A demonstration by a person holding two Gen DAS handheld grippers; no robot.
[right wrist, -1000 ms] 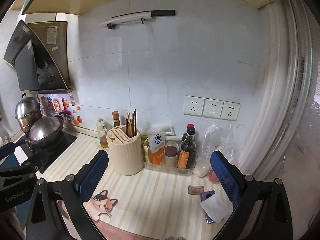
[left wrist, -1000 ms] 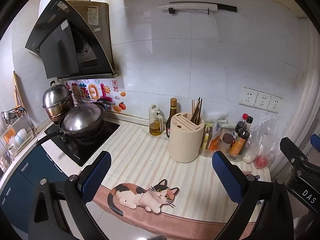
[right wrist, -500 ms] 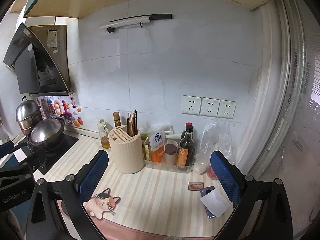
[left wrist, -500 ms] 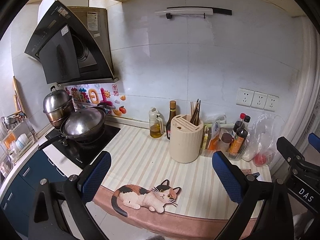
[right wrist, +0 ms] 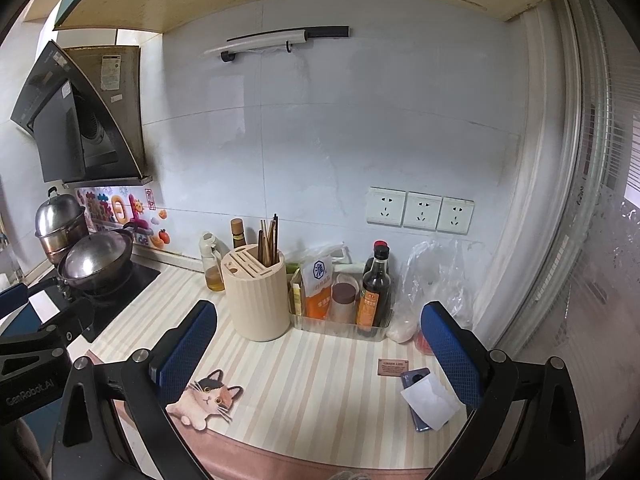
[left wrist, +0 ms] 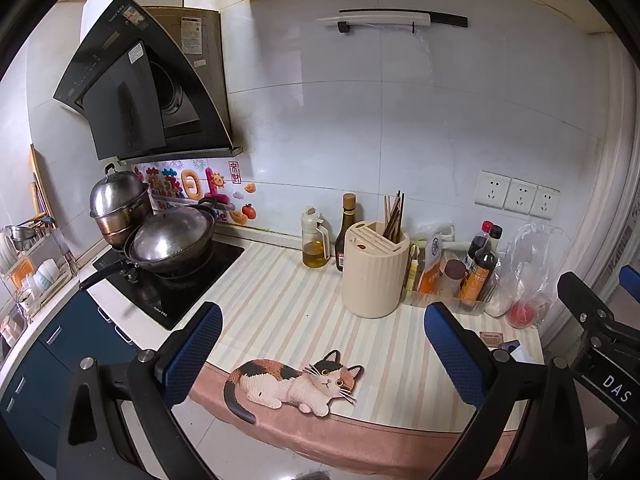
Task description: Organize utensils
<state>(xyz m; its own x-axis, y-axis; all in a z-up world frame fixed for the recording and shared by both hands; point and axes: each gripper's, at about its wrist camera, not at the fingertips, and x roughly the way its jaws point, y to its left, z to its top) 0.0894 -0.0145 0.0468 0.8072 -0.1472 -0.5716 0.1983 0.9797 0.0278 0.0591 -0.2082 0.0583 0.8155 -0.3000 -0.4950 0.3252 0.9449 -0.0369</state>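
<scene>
A cream ribbed utensil holder [left wrist: 375,269] stands at the back of the striped counter, with several chopsticks [left wrist: 394,217] upright in its rear slot. It also shows in the right wrist view [right wrist: 260,296], with the chopsticks [right wrist: 269,240]. My left gripper [left wrist: 324,344] is open and empty, held above the counter's front edge, well short of the holder. My right gripper [right wrist: 320,348] is open and empty, also back from the holder. A long knife [left wrist: 394,21] hangs on a wall rack high above.
A wok [left wrist: 172,240] and a steel pot [left wrist: 118,204] sit on the hob at left. Oil and sauce bottles [left wrist: 314,240] and a clear tray of condiments [right wrist: 340,300] flank the holder. A phone with paper [right wrist: 426,398] lies at right. A cat mat [left wrist: 296,384] covers the counter.
Both grippers have drawn back and up from the counter, so the holder and bottles look smaller and farther. Both stay open and empty.
</scene>
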